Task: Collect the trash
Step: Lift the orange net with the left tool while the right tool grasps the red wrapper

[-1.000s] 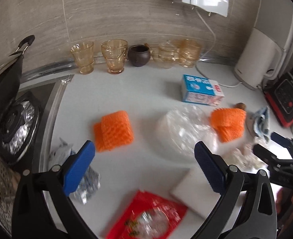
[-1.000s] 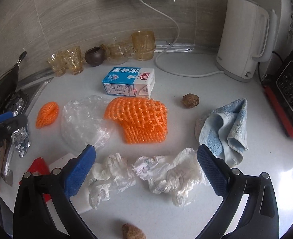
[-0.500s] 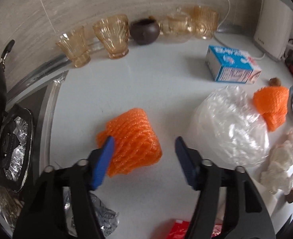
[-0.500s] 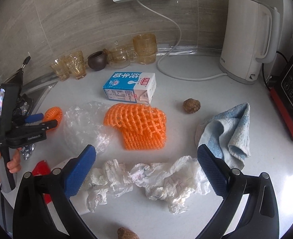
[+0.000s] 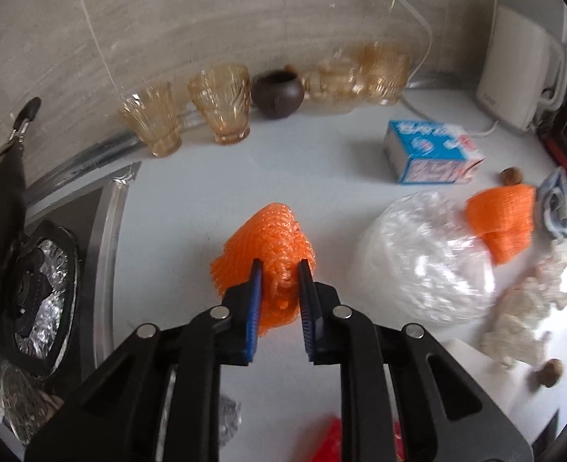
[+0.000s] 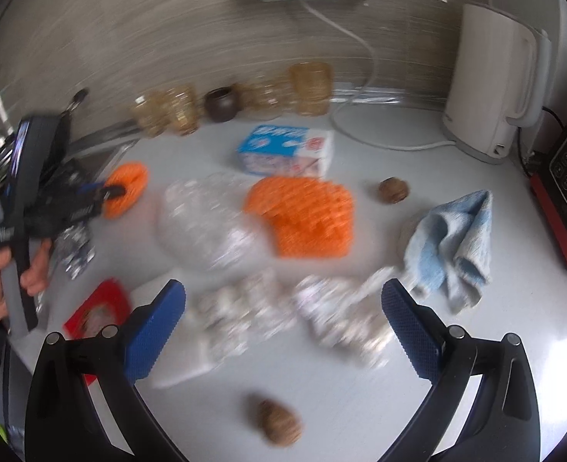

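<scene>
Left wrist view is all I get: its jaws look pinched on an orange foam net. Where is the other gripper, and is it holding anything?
Observer: The right gripper is open and holds nothing, poised over the crumpled white tissues.
Operator: Does the pinch on the net show from that side?
Observer: Yes. The left gripper has just been closing, and its tips grip the small orange foam net at the near end.
Operator: What lies right of the tissues? I see only a scrap.
Observer: A blue cloth, bunched loosely on the counter.
</scene>
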